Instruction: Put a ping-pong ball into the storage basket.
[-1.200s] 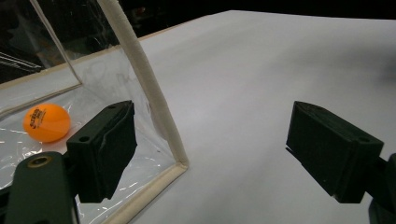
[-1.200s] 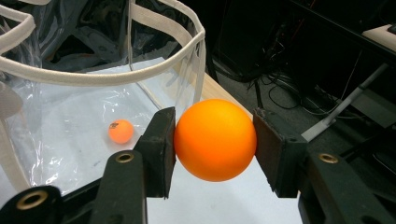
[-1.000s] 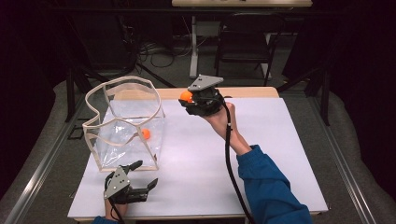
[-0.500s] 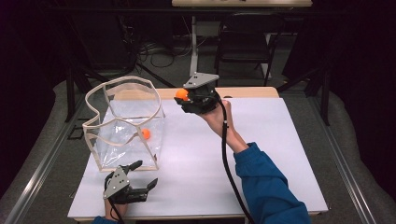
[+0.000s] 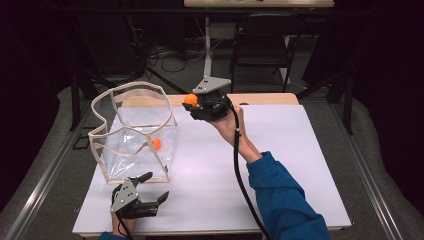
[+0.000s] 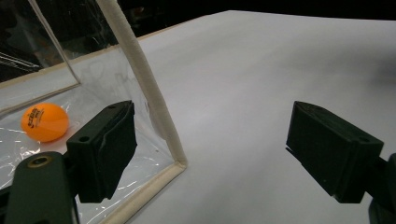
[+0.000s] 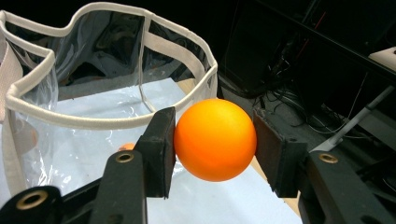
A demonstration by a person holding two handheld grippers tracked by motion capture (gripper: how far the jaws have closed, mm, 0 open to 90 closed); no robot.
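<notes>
1. Gripping a smooth, round orange ball (image 7: pixel 215 139), the right gripper (image 7: pixel 214 144) has its two black, matte, block-shaped pads pressed against the ball's sides.
2. Seen from the high view, that same ball (image 5: pixel 190 99) sits at the front of the right gripper (image 5: pixel 192 106), raised above the far part of the white table (image 5: pixel 300 165), just beside the upper rim of the clear bag (image 5: pixel 135 132).
3. The bag is made of glossy, transparent plastic sheet with creases and glare, edged and ribbed with pale, woven fabric tape; its open top forms a wavy, angular loop.
4. A second orange ball (image 5: pixel 156 143), printed with small dark lettering, lies inside the bag on its floor, near the front wall.
5. The left gripper (image 6: pixel 210 154) rests low at the near edge of the table with its jaws standing wide apart and nothing between them; one pad (image 6: pixel 105 147) sits just by the bag's taped corner seam (image 6: pixel 154 107).
6. The tabletop is flat, plain and matte.
</notes>
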